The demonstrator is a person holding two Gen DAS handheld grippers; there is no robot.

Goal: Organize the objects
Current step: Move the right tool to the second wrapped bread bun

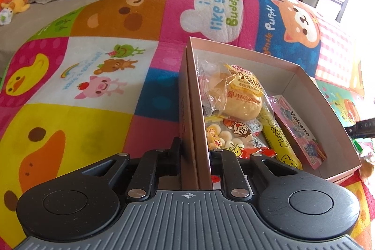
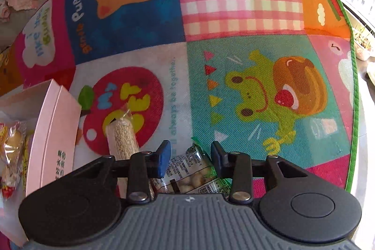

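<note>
My left claw (image 1: 194, 156) clamps the snack box (image 1: 328, 132) wall; my right claw (image 2: 190, 157) hangs released over the green nut packet (image 2: 189, 170) on the mat (image 2: 234, 4). Closing off-centre could nudge the packet away.

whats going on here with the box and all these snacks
Snacks are being packed into a pink box on a cartoon play mat. The left hand-held gripper is clamped on the box's near wall, steadying it. The right hand-held gripper is open above a green-edged snack packet on the mat, beside a grain bar.
</note>
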